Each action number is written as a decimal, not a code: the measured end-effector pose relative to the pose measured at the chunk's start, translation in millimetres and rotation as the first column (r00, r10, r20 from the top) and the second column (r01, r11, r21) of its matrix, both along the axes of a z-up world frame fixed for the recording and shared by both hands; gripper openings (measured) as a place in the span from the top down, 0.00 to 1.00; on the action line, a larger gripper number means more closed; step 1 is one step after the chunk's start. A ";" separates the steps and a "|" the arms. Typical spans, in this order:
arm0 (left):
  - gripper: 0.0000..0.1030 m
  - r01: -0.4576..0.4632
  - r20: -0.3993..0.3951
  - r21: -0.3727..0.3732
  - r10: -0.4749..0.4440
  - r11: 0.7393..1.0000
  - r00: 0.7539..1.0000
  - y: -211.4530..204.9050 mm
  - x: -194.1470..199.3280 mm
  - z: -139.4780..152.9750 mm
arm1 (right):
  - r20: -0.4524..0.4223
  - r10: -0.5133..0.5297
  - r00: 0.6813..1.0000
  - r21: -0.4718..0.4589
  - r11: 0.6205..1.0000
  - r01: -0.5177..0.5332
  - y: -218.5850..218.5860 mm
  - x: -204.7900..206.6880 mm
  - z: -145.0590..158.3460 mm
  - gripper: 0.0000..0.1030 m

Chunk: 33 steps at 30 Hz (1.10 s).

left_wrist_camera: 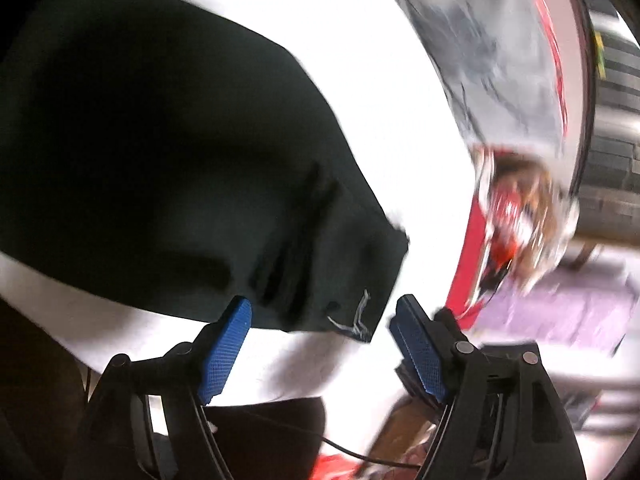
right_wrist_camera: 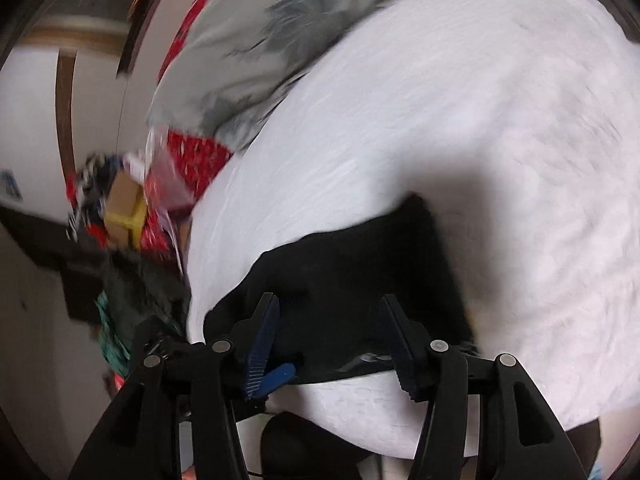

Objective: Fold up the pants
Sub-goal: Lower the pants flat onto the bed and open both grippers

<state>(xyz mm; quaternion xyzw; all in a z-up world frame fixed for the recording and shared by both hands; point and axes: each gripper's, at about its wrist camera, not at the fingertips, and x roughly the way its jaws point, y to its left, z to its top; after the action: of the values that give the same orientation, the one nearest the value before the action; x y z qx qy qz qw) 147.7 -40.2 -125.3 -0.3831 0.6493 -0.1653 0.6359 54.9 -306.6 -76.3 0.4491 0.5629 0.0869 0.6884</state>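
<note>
The step in hand looked like a release after a fold: both tools stood apart from the cloth, nothing pinched in either. To do it well, I judged each tool should lift clear without snagging the edge, then come back to press the fold flat and square its corners before any next fold.

The left tool [left_wrist_camera: 320,322] had its blue ribbed pads [left_wrist_camera: 226,350] spread wide, with the near corner of the dark, soft-fabric pants [left_wrist_camera: 160,140] showing between them but untouched. The right tool [right_wrist_camera: 330,322] was open at a middling width, its jaws over the near edge of the pants [right_wrist_camera: 352,272], not pressing on it.

The pants lay on a white textured bed cover [right_wrist_camera: 500,140], gathered into a compact dark slab, apparently already folded. Loose pale threads [left_wrist_camera: 354,322] showed at the near corner hem. A grey patterned cloth [right_wrist_camera: 272,40] lay at the far side, and colourful clutter [right_wrist_camera: 132,204] sat blurred off the bed's left edge.
</note>
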 end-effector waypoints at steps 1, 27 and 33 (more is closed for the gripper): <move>0.27 0.025 0.006 0.022 -0.025 0.999 1.000 -8.7 2.0 1.2 | -0.013 -0.026 1.000 0.047 0.999 0.027 -4.1 -6.4 -9.7 0.47; 0.25 0.065 0.114 0.237 -0.095 0.969 0.989 70.3 -18.9 51.6 | 0.023 -0.090 0.996 0.026 0.996 0.090 -15.9 -22.2 -14.8 0.47; 0.25 0.052 0.222 0.389 -0.149 0.920 0.964 67.8 -36.8 86.0 | 0.019 0.023 1.000 -0.057 0.998 -0.022 17.2 -22.0 -8.9 0.43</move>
<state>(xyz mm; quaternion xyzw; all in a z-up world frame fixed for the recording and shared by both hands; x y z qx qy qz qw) 110.9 27.6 -39.3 -0.1950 0.6036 -0.1153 0.7645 32.9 -289.4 -85.2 0.4221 0.5633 0.0834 0.7053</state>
